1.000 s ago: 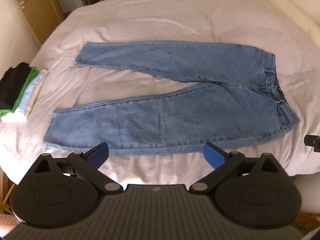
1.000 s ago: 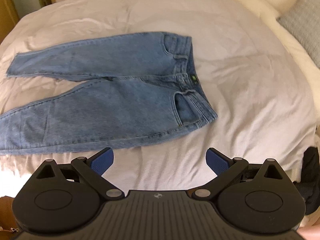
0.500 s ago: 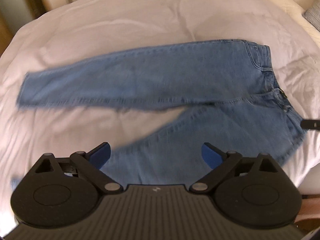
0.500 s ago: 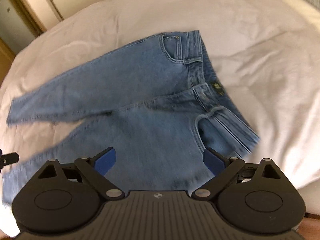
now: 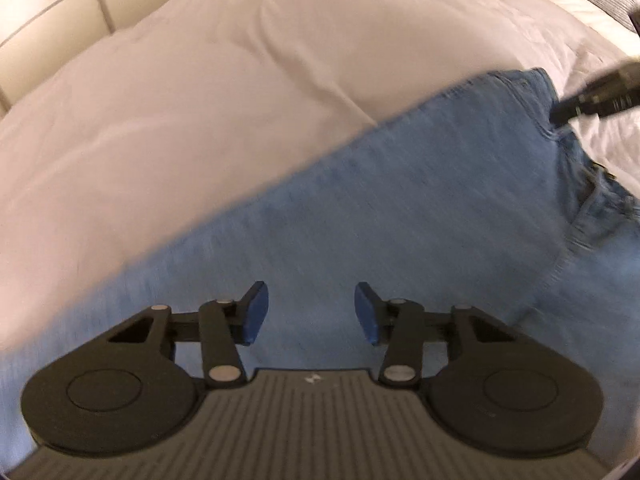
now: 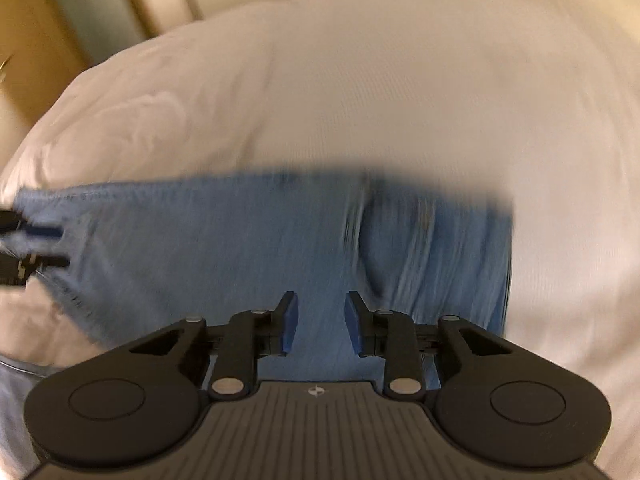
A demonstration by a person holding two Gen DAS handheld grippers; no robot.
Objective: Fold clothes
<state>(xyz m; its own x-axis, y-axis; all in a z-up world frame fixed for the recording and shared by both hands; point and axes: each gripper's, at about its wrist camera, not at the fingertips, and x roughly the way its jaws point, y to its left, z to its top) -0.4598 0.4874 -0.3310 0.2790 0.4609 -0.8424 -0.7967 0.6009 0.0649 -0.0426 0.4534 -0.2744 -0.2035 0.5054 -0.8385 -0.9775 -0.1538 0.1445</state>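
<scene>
Blue jeans [image 5: 400,220] lie spread on the bed's white duvet [image 5: 180,100]. Both views are motion-blurred.

Left wrist view: the left tool [image 5: 308,312] sits low over the denim, blue pads [image 5: 252,312] parted with a moderate gap, nothing between them; plain denim shows through the gap. Jeans fill the frame from 6 to 3 o'clock, the fabric edge running diagonally from 8 toward 2 o'clock. Waistband and pocket seams sit at about 3 o'clock. The right tool's dark tip enters at 2 o'clock, at the waistband end; whether it touches the cloth cannot be told.

Right wrist view: the right tool [image 6: 318,322] is over the upper part of the jeans, pads narrowly apart, nothing gripped. A pocket curve lies just past the tool at 1 o'clock. The frayed leg hem reaches toward 9 o'clock, where the left tool's fingers show at the frame edge, beside the hem. Duvet fills 10 to 3 o'clock.
</scene>
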